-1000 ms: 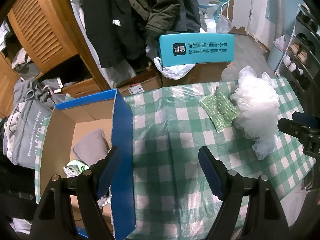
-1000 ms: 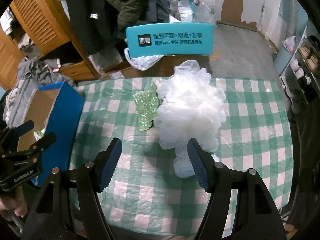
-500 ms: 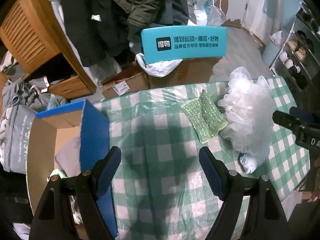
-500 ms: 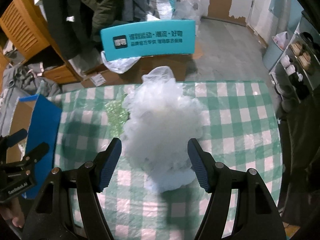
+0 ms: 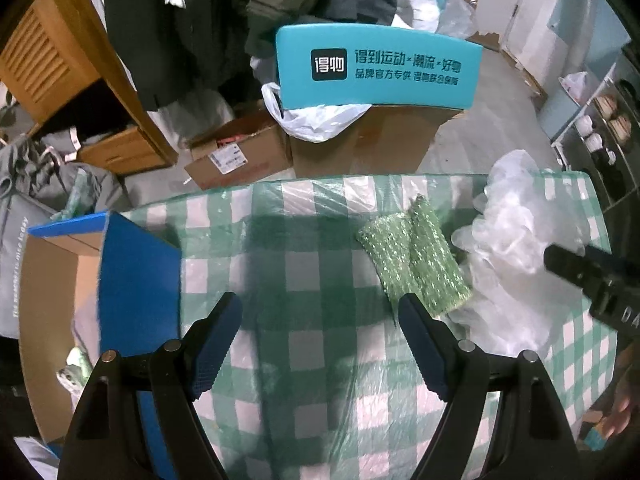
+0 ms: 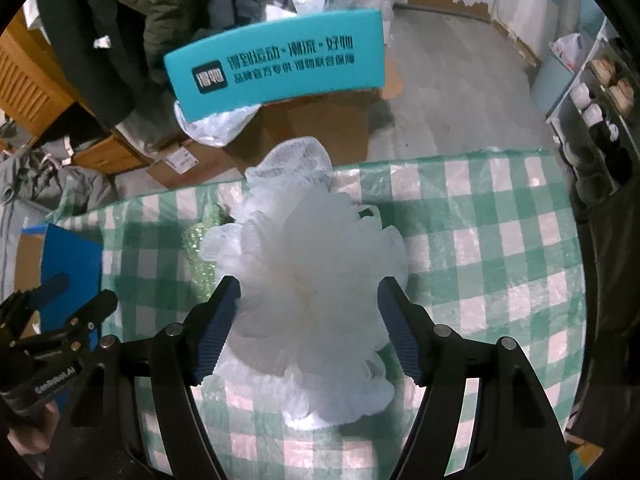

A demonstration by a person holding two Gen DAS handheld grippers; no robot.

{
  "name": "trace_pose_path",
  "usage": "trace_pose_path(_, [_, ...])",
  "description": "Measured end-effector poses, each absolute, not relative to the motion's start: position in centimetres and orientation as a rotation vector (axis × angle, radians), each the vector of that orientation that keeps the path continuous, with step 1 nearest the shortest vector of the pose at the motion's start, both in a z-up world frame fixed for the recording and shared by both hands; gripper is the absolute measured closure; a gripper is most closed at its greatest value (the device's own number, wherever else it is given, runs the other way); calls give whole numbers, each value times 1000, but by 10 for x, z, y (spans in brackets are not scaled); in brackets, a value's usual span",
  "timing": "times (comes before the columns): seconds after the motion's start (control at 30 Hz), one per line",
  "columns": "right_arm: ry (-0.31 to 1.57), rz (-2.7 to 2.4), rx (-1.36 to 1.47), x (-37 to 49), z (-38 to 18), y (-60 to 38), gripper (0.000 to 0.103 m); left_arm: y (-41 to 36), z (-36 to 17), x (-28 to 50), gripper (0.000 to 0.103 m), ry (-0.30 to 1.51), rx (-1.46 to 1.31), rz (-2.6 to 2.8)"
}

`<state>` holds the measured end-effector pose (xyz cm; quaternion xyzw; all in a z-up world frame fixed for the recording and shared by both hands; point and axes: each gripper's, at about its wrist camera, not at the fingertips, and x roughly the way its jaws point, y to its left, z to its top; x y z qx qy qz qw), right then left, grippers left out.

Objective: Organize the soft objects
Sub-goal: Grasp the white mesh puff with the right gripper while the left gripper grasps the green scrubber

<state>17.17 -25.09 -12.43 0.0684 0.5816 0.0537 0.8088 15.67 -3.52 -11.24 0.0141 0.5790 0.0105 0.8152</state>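
As right gripper straddles white mesh puff (fingers apart).

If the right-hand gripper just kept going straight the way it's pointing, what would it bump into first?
Most likely the white mesh bath pouf. It sits right between the open fingers of the right gripper, ahead on the checked tablecloth. How near it is, is hard to tell.
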Motion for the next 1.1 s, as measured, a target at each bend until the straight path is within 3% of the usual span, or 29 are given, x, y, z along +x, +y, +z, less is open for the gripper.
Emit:
trace_pose_path(0.27, [1302,125,145,179,-158,-235,18,-33,-133,174,21,1280,-45,46])
trace_pose_path(0.4, [1329,104,82,178,-177,-229,5,-35,-144,178,21,1302,-51,45])
trace_pose_path(0.53, [1358,86,25,176,-197,-228,3,-39,-149,180,21,1313,-49,38])
trace_pose_path(0.63, [1341,81,74,173,-197,-240,3,-44,-152,183,21,1321,-58,29])
trace_pose_path(0.8, [1334,101,97,166,-195,-251,20,-57,-158,186,16,1324,-65,12])
trace_pose_path(1.1, [1307,113,86,157,-191,-249,29,-85,-173,190,16,1346,-38,0])
